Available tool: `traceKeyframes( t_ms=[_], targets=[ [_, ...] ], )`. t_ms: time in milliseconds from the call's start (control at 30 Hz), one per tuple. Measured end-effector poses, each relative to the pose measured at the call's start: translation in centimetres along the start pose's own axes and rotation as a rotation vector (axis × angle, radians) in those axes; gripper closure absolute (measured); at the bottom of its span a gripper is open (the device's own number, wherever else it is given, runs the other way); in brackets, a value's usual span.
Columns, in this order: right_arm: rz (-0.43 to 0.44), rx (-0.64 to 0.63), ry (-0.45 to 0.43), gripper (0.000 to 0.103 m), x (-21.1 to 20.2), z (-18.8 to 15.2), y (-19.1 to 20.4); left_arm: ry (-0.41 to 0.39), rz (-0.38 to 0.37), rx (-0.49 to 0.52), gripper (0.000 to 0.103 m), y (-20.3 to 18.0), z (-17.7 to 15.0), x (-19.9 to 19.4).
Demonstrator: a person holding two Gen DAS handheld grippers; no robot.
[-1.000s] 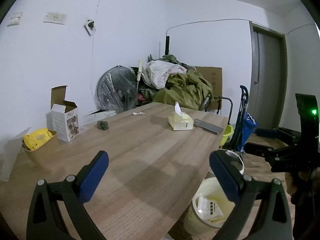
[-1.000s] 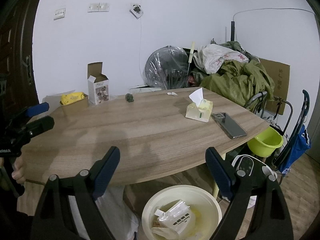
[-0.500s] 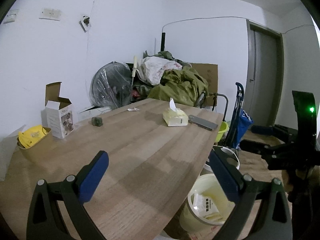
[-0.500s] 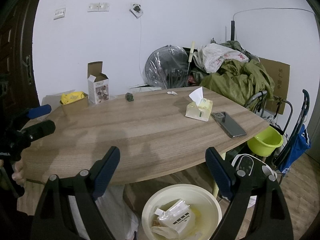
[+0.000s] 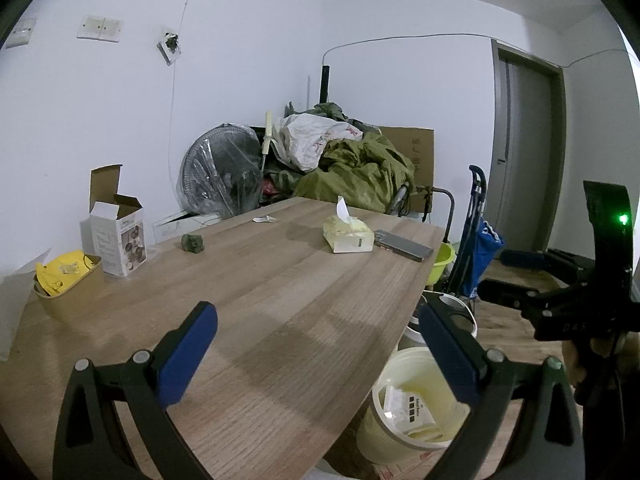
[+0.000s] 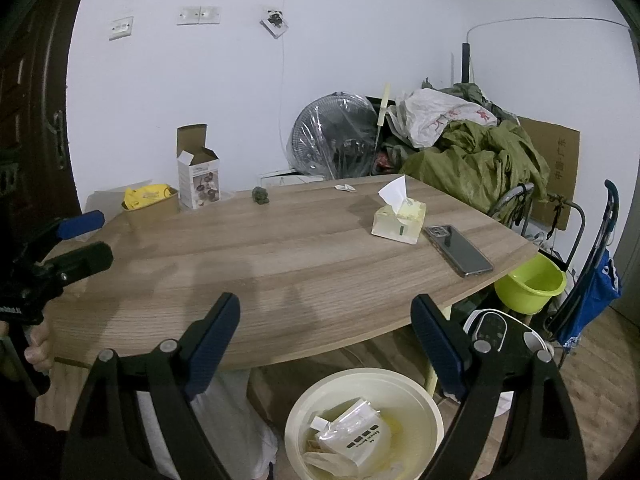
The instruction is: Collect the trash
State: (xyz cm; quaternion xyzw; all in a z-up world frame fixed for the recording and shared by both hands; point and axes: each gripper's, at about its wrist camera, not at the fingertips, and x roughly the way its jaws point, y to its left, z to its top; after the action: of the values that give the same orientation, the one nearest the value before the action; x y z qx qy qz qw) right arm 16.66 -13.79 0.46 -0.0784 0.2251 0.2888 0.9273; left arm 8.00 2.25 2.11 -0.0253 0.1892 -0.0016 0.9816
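Observation:
On the wooden table [image 5: 280,300] lie a crumpled green lump [image 5: 193,243], a small white scrap [image 5: 264,219], an open white carton [image 5: 120,236] and a brown paper bowl [image 5: 72,300] holding a yellow wrapper [image 5: 64,272]. A cream bin [image 6: 400,384] stands on the floor at the table's near edge, with a white pouch [image 6: 352,436] inside. My left gripper [image 5: 316,320] hovers open and empty over the near table. My right gripper [image 6: 326,312] is open and empty, above the bin and the table edge.
A tissue pack [image 6: 400,220] and a phone [image 6: 458,250] lie at the table's right end. Beside that end on the floor are a green basin [image 6: 528,280], a white appliance [image 6: 496,328] and a blue trolley bag [image 6: 592,288]. A wrapped fan [image 6: 332,140] and heaped clothes [image 6: 472,160] fill the far corner.

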Motion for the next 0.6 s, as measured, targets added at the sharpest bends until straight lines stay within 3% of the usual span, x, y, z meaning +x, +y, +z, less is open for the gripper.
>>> traceKeyframes(
  t_ms=[600],
  targets=[
    [0.006,-0.005,0.008,0.017,-0.04,0.02,-0.11,0.002,0.003,0.0,0.002,-0.01,0.02,-0.07]
  ],
)
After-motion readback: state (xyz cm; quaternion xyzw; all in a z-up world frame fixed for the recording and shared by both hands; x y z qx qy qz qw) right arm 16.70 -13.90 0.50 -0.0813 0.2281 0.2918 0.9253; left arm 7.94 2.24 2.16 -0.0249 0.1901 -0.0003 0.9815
